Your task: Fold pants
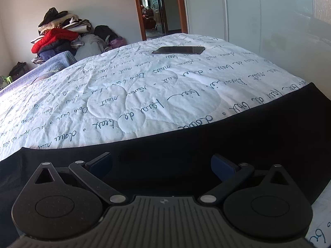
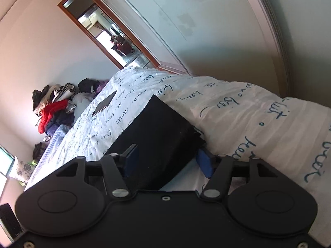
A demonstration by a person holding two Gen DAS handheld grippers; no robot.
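Observation:
The black pants [image 1: 186, 144] lie flat along the near edge of the bed, on a white quilt with blue script [image 1: 144, 86]. My left gripper [image 1: 161, 163] is open, low over the pants, its blue-padded fingers spread wide. In the right wrist view the camera is tilted; the pants [image 2: 161, 136] show as a folded black slab with a squared far corner. My right gripper [image 2: 167, 161] is open, its fingers on either side of the slab's near end, not closed on it.
A black phone [image 1: 179, 50] lies on the quilt toward the far side; it also shows in the right wrist view [image 2: 104, 103]. A heap of clothes with a red jacket [image 1: 55, 39] sits beyond the bed's far left. A doorway [image 1: 159, 8] and white wardrobe doors are behind.

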